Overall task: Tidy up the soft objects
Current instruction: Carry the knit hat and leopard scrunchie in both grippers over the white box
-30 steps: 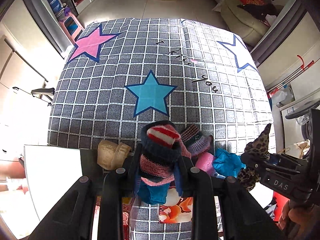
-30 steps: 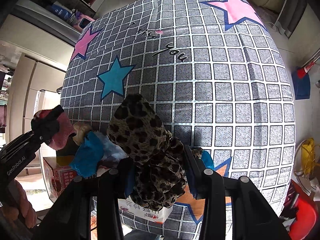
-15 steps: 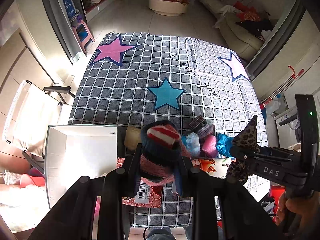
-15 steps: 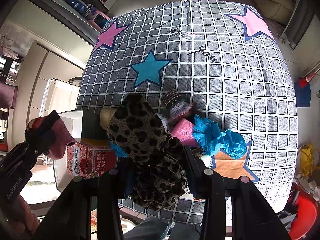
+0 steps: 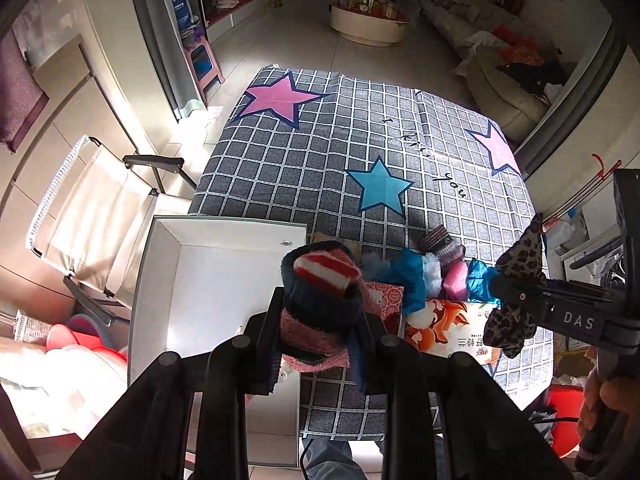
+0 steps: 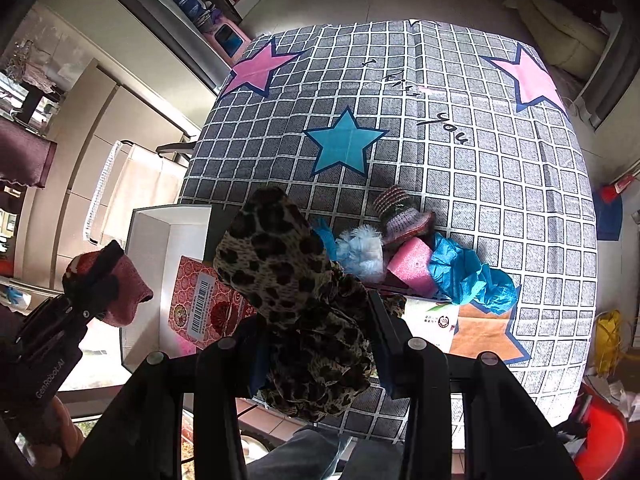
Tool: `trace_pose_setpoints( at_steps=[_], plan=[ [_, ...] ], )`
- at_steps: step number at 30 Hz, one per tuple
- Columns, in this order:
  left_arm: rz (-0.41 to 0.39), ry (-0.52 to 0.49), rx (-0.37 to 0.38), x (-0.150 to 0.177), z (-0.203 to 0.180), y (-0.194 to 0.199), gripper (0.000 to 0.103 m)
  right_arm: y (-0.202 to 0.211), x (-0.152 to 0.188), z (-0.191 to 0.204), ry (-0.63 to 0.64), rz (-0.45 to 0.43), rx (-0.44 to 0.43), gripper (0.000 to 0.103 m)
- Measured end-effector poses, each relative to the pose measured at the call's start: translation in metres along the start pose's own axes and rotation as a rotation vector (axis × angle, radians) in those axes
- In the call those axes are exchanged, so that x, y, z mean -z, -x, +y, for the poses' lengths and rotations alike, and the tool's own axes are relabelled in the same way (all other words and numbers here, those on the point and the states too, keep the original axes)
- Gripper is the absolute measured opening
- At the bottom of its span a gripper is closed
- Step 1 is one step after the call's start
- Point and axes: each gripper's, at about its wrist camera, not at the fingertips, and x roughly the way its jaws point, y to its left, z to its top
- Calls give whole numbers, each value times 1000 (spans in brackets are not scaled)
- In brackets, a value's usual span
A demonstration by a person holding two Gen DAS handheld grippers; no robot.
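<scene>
Grey checked bedding (image 5: 320,168) printed with pink and blue stars spreads out ahead of both claws, filling most of each view, with a tiled living-room floor and a sofa beyond its far edge. Off to the left of the left claw stands a folding chair (image 5: 100,216) with a pale seat. Directly below and slightly left of the left claw sits an open white box (image 5: 224,292), its inside bare where it shows. Between the two claws, on the near edge of the bedding, lie a red patterned carton (image 6: 200,300) and a flat package printed with an orange fox (image 5: 448,320).

Ahead of the claws, past those cartons, a small heap of soft things rests on the bedding: a crumpled blue cloth (image 6: 468,276), a pink foam piece (image 6: 412,264), a striped knitted hat (image 6: 404,216) and a pale blue fluffy tuft (image 6: 360,252).

Clamped in the left gripper (image 5: 320,328) is a knitted bundle (image 5: 324,280) of red-and-white stripes, navy and pink, sticking up beyond the fingertips above the box's right wall. In the right gripper (image 6: 320,344), the jaws are closed on a leopard-print cloth (image 6: 288,272), which bulges out above and below the fingers.
</scene>
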Motion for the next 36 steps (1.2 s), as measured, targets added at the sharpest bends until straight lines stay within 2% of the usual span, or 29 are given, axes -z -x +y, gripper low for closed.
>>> trace_pose_setpoints(
  at_steps=[9, 26, 36],
  plan=[
    [13, 21, -24, 21, 21, 1, 30, -4, 10, 25, 47, 15, -8, 44],
    [13, 40, -33, 32, 43, -1, 30, -7, 12, 46, 83, 20, 8, 44],
    [21, 86, -56, 41, 64, -4, 30, -17, 7, 74, 154, 39, 3, 44]
  ],
)
